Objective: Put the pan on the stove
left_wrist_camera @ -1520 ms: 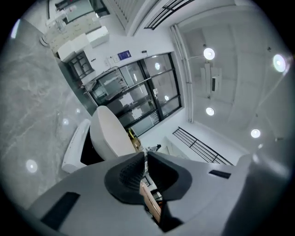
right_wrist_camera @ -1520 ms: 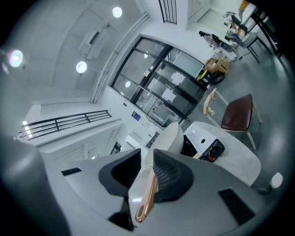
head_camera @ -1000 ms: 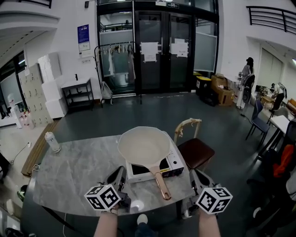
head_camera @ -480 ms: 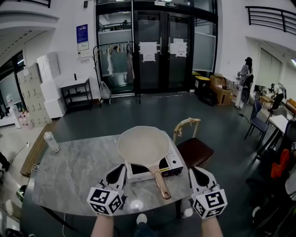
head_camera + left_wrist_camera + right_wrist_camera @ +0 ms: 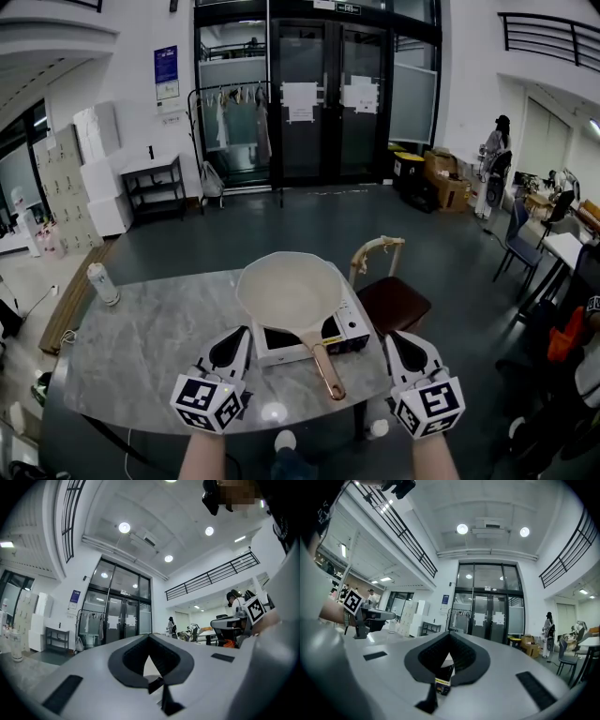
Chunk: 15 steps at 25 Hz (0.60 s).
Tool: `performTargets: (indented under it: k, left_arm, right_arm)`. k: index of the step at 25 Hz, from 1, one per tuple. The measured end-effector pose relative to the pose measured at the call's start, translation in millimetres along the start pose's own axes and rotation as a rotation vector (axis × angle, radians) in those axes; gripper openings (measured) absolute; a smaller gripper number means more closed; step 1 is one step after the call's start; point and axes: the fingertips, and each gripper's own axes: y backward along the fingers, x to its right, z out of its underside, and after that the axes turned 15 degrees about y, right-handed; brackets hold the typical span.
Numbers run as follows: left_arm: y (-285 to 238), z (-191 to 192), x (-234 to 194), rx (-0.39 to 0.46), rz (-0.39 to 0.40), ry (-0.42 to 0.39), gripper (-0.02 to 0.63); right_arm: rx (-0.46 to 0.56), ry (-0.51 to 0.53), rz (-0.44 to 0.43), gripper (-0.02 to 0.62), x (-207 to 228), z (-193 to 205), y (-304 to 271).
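Toward the tabletop's [image 5: 150, 347] near edge the cream pan [image 5: 289, 292] sits on the stove [image 5: 349, 328] — left gripper [image 5: 244, 336] and right gripper [image 5: 395, 339] flank its handle [image 5: 326, 369], jaws together, empty.

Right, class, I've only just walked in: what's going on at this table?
A person holds a gripper in each hand over the near edge of the marble table. Both the left gripper and the right gripper are shut and empty. The cream pan already sits on the small stove, its handle pointing back toward the person, between the two grippers. Neither gripper touches it.
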Motion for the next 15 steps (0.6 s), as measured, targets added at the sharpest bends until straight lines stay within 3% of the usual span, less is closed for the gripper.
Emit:
performTargets:
  k: [15]
  left_arm:
    - [-0.3,-7.1,6.0,0.016,-0.002,-0.009,0.009]
  right_arm:
    - [-0.017,0.024,-0.014,0.025,-4.0,-5.0,-0.2]
